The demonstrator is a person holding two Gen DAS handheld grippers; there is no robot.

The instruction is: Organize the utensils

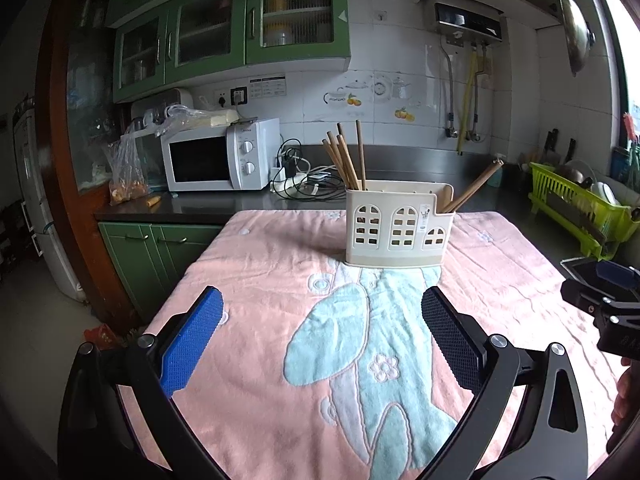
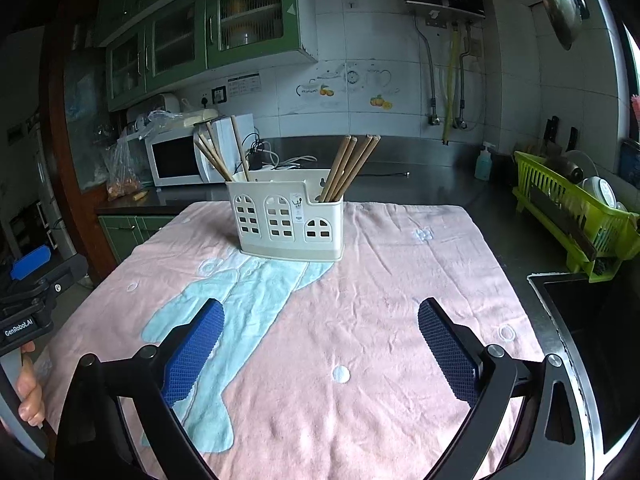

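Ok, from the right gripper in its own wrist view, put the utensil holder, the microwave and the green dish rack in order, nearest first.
From the right gripper, as its wrist view shows it:
1. Utensil holder: straight ahead on the pink towel, chopsticks standing in both ends.
2. Green dish rack: off to the right on the steel counter.
3. Microwave: far left, back against the wall.

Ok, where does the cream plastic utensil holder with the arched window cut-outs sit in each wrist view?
Left wrist: the cream plastic utensil holder stands right of centre, at the far end of the pink towel.
Right wrist: the holder stands left of centre, again near the towel's far end.
Shared landmark: the white microwave on the counter, behind and left of the holder in both views.
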